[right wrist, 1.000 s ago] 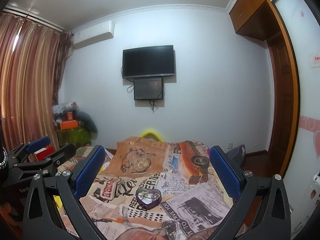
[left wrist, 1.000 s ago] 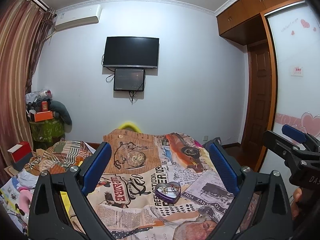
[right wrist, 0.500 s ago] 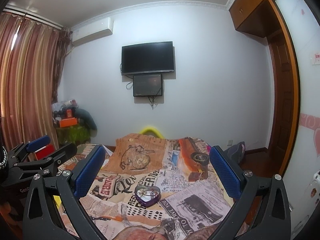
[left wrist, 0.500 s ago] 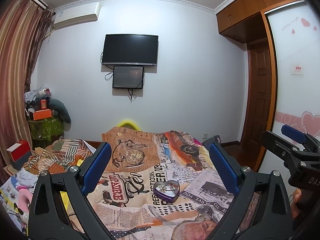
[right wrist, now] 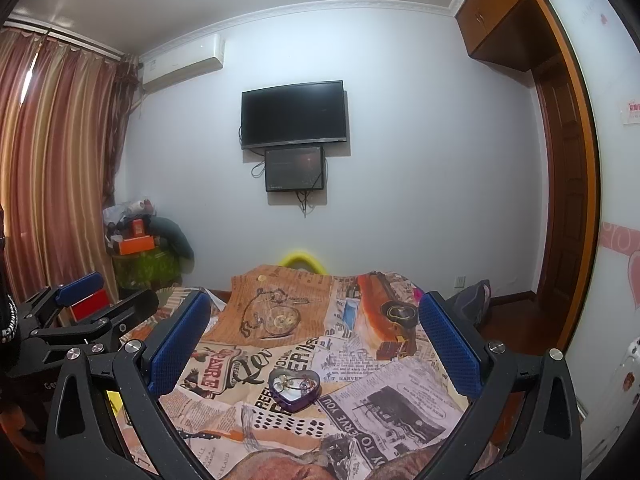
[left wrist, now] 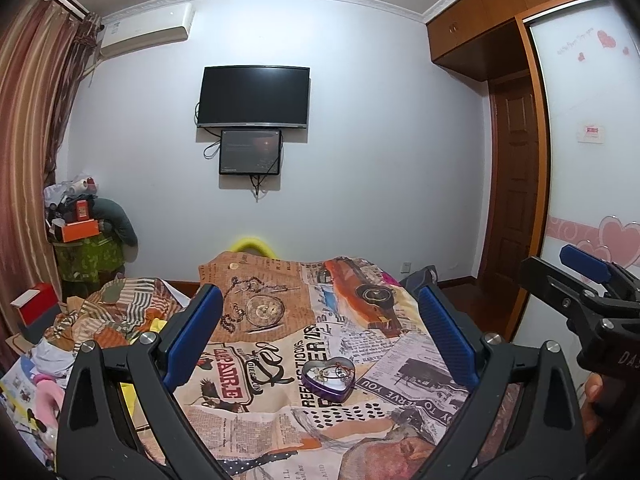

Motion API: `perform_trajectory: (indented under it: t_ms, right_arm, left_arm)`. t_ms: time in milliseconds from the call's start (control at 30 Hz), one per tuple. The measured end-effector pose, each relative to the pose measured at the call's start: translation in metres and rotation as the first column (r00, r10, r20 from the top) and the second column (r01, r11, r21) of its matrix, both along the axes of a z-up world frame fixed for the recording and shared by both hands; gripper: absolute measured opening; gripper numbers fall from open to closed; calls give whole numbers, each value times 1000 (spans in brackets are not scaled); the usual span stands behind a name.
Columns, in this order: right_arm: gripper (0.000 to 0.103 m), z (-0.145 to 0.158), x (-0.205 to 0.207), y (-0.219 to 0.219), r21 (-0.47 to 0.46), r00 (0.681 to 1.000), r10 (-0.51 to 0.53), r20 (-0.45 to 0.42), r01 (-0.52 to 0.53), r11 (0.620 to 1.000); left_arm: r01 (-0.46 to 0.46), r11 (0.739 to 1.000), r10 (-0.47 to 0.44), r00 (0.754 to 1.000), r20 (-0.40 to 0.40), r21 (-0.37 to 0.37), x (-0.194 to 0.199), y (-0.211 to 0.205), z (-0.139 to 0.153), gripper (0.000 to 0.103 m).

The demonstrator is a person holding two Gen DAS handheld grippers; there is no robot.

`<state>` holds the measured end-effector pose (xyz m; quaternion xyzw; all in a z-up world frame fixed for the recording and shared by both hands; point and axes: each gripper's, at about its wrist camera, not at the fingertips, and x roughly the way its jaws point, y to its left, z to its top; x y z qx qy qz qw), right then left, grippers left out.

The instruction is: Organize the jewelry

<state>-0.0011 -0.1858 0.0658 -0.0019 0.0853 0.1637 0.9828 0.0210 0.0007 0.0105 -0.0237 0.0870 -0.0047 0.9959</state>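
Note:
A purple heart-shaped tin (left wrist: pixel 329 378) (right wrist: pixel 294 389) lies open on the newspaper-print cloth (left wrist: pixel 280 360) (right wrist: pixel 360 364), with thin jewelry pieces tangled inside. My left gripper (left wrist: pixel 320 320) is open, held above and short of the tin, with nothing between its blue pads. My right gripper (right wrist: pixel 312 324) is also open and empty, hovering just before the tin. Each gripper shows in the other's view: the right one (left wrist: pixel 576 280) at the right edge, the left one (right wrist: pixel 96 296) at the left edge.
A heap of striped cloth (left wrist: pixel 116 312) and clutter lies left of the printed cloth. A red box (left wrist: pixel 36 304) and a laden stand (left wrist: pixel 88 248) sit by the curtain. A TV (left wrist: pixel 256 96) hangs on the far wall; a wooden door (left wrist: pixel 516 200) is at the right.
Both views have tilted down and drawn a little closer, so the tin sits higher in frame. Both grippers stay open and empty.

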Motion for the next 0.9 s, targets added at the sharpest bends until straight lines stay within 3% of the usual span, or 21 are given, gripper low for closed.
perform_trajectory:
  t_ms: [900]
  right_arm:
    - [103, -3, 5, 0, -5, 1000, -16, -22, 16, 1000]
  left_arm:
    - [27, 1000, -27, 999, -30, -11, 10, 1, -7, 99]
